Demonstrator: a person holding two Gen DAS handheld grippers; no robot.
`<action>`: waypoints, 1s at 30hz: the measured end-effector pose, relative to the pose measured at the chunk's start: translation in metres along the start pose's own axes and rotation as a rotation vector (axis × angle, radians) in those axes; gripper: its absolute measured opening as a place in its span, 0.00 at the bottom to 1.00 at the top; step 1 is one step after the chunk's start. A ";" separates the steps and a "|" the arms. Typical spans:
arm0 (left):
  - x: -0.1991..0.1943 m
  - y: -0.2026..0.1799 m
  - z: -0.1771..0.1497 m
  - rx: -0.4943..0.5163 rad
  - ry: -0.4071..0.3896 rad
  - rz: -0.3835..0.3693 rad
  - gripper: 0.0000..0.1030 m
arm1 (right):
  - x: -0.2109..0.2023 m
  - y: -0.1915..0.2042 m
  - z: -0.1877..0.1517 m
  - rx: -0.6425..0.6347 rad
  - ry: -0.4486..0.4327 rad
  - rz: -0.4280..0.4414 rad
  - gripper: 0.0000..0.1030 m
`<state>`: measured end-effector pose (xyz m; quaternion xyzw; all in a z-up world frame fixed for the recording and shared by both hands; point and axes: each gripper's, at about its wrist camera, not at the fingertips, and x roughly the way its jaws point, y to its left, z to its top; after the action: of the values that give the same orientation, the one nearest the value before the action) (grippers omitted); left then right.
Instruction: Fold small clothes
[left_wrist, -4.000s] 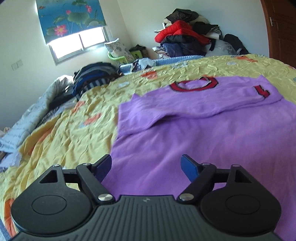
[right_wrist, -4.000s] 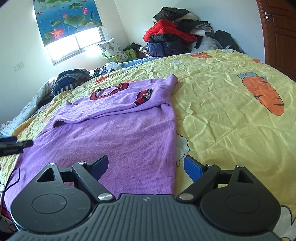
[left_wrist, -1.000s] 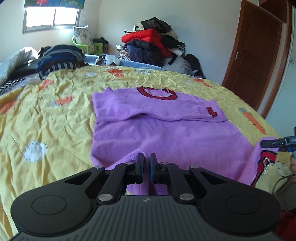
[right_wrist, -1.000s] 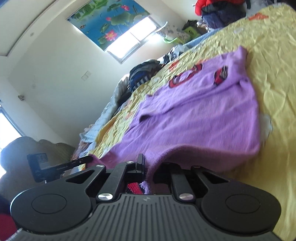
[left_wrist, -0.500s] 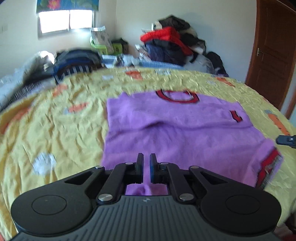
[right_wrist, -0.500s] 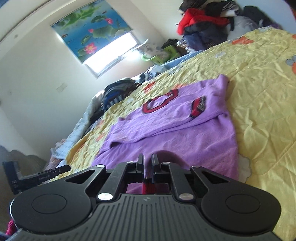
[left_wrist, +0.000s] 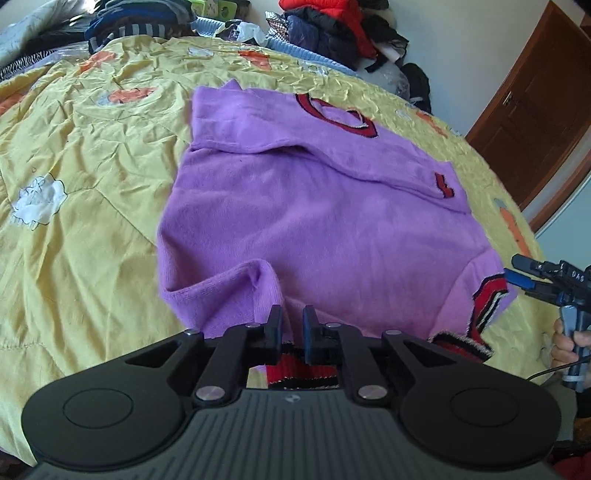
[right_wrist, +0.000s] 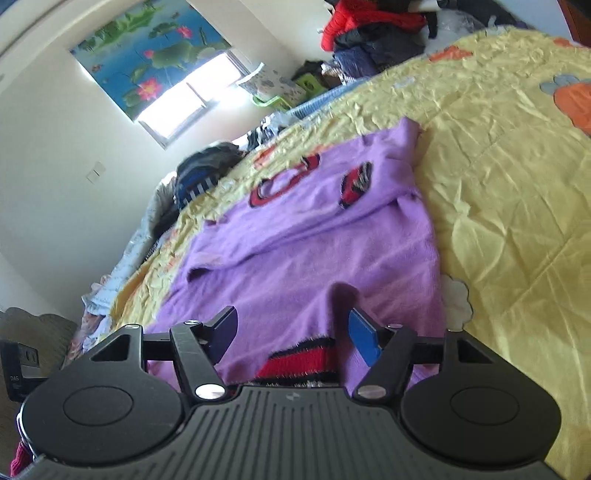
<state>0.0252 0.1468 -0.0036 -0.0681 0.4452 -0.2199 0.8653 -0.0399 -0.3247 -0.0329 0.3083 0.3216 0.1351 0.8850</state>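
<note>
A purple sweater (left_wrist: 314, 206) with red and black trim lies on the yellow bedspread (left_wrist: 85, 155), its sleeves folded across the chest. Its bottom hem is turned up toward the collar. My left gripper (left_wrist: 291, 321) is shut on the hem's left corner, with the red ribbed band between the fingers. My right gripper (right_wrist: 295, 332) is open just above the hem's right corner (right_wrist: 299, 360), which lies loose between the fingers. The right gripper also shows at the right edge of the left wrist view (left_wrist: 524, 273).
A pile of red and dark clothes (left_wrist: 332, 26) sits past the far end of the bed. More dark clothing (right_wrist: 199, 177) lies at the far left by the window. A brown door (left_wrist: 535, 110) is at the right.
Both grippers carried the hem forward over the sweater body. The right gripper has opened and let go of its corner. The left gripper stays shut on its corner.
</note>
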 end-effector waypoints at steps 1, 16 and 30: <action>0.000 0.000 -0.001 0.000 0.001 0.003 0.15 | 0.001 -0.004 -0.002 0.020 0.004 0.002 0.63; 0.019 0.002 -0.007 -0.055 0.025 -0.021 0.48 | 0.029 -0.006 -0.021 0.055 0.075 0.032 0.20; -0.016 -0.006 0.016 -0.089 -0.114 -0.016 0.06 | 0.006 0.004 -0.001 0.092 -0.055 0.116 0.12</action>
<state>0.0280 0.1475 0.0199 -0.1226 0.4039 -0.2024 0.8837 -0.0357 -0.3185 -0.0342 0.3701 0.2847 0.1626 0.8692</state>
